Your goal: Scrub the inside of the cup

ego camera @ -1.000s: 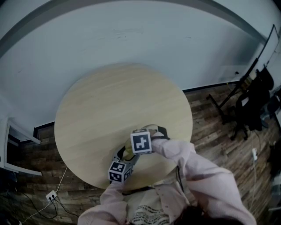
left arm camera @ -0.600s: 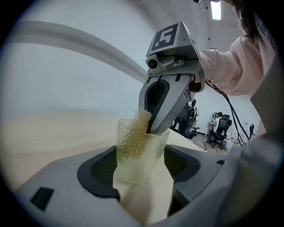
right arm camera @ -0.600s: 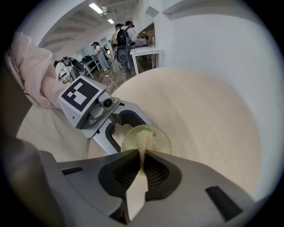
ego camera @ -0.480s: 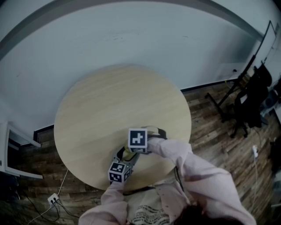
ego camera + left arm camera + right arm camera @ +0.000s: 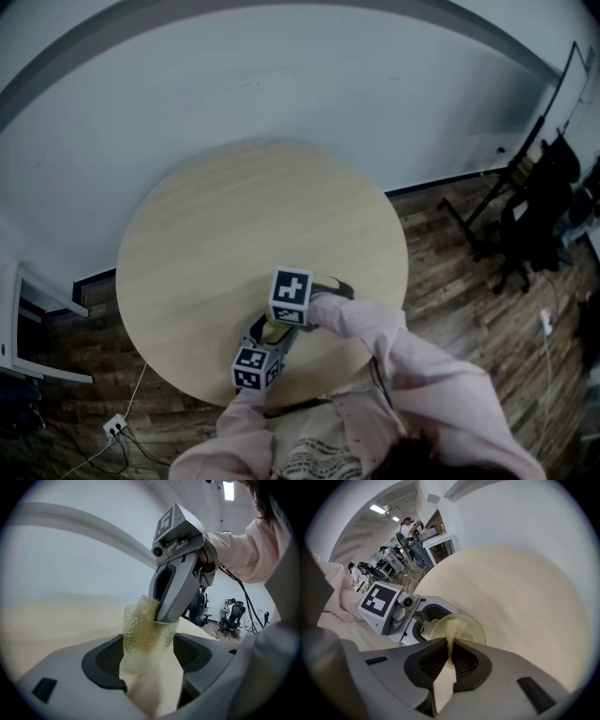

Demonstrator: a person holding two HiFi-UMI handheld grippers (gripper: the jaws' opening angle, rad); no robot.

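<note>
A clear, bumpy glass cup [image 5: 146, 639] stands upright between the pads of my left gripper [image 5: 149, 654], which is shut on its lower part. My right gripper [image 5: 167, 616] comes steeply down from above with its tips inside the rim. It is shut on a pale yellow mesh scrubber [image 5: 451, 637], a thin strip pinched between its jaws. The scrubber [image 5: 146, 607] pokes out over the cup's far rim. In the right gripper view the cup [image 5: 469, 629] is seen from above, with the left gripper's marker cube [image 5: 380, 601] beside it. The head view shows the cup [image 5: 273, 330] near the table's front edge.
The round pale wooden table [image 5: 244, 225] has wood flooring around it and a light wall behind. Dark chairs [image 5: 539, 225] stand at the right. A power strip [image 5: 112, 427] lies on the floor at the lower left. People sit at desks [image 5: 389, 557] in the far background.
My right gripper has rolled about its own axis and its marker cube has shifted slightly left and down. The left gripper and the cup have stayed put.
</note>
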